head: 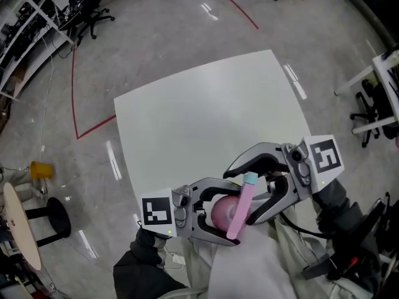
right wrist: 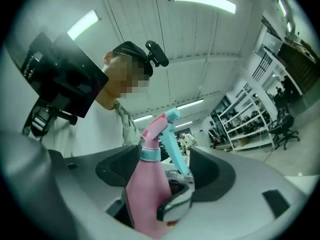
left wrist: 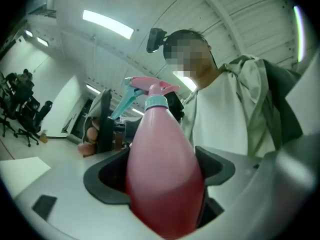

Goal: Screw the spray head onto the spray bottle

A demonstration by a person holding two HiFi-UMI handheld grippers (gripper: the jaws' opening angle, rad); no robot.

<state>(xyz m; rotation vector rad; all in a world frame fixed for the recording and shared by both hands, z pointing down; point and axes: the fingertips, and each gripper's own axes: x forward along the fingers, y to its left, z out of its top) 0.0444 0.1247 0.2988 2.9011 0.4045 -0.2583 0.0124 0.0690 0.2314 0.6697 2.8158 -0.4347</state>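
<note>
Bottle: spray bottle (left wrist: 162,184) clamped in left gripper (head: 238,215), held above the person's lap.
Head: spray head (right wrist: 159,129) sits on the bottle's neck; how tightly, I can't tell.
Axis: runs up between the right gripper's (right wrist: 167,170) 2 jaws, which stand apart.
Surface: white table (head: 206,117) just beyond.
Room: grey floor (head: 156,36), office chairs (head: 93,11).

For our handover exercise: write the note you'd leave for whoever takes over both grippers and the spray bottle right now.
Left gripper: shut on the pink spray bottle, held in the air near the white table.
Right gripper: jaws apart around the spray head, no clear grip.
Done: spray head sits on the bottle neck, teal collar down.
Left: tightness can't be seen; probably twist to check.
</note>
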